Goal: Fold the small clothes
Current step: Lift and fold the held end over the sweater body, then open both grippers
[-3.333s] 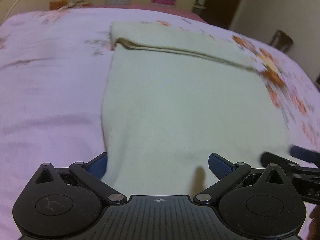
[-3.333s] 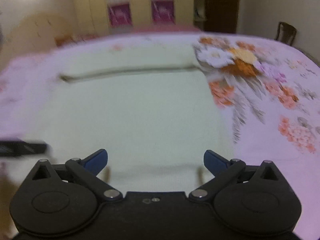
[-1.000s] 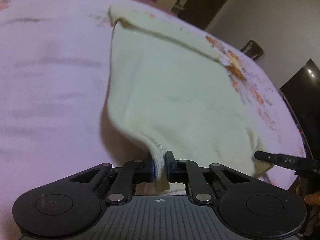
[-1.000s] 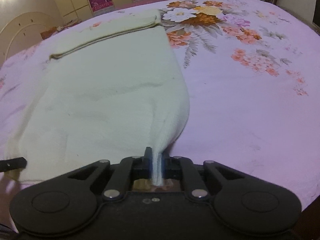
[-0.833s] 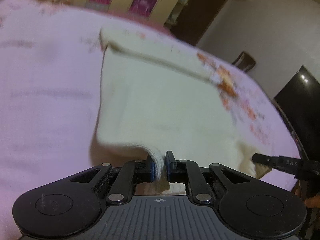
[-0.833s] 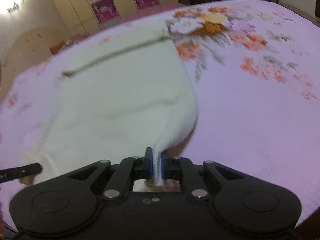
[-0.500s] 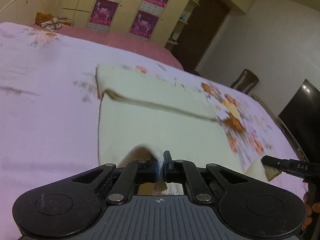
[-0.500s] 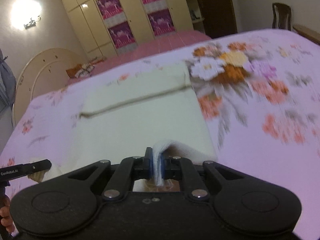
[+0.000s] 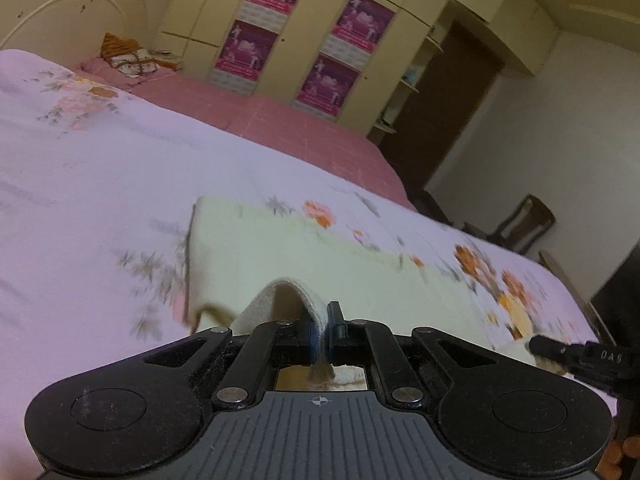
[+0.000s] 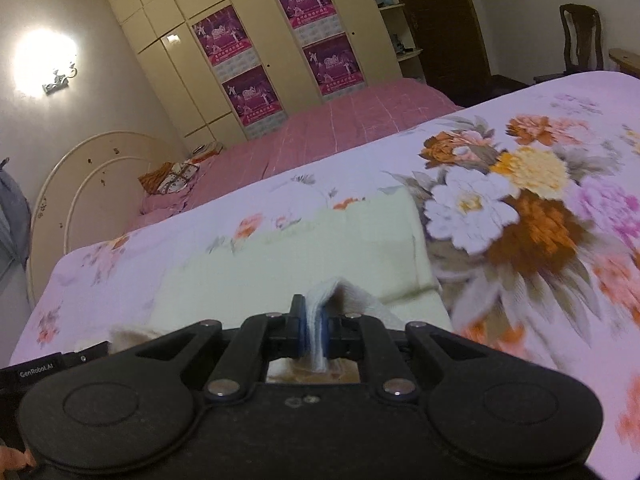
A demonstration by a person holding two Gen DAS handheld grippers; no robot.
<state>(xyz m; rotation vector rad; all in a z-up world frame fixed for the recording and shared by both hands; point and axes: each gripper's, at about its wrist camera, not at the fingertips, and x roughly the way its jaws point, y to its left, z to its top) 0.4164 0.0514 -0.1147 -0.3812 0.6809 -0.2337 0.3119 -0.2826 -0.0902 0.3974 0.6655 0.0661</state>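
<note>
The left claw (image 9: 319, 334) is clamped tight on a pinch of the cream garment (image 9: 360, 276), the cloth arching up in a small loop just ahead of its blue pads (image 9: 309, 334). The right claw (image 10: 314, 334) grips another corner of the same garment (image 10: 280, 264) the same way, a white fold squeezed between its pads. Both corners are lifted off the bed (image 9: 100, 200), while the rest of the garment lies flat on the lilac floral bedspread (image 10: 560, 208), its far folded edge towards the wardrobe (image 10: 256, 40) with magenta posters (image 10: 224, 36). From the left side, the tip of the right claw shows at the garment's other corner. A wooden chair (image 10: 580, 36) stands by the wall.
</note>
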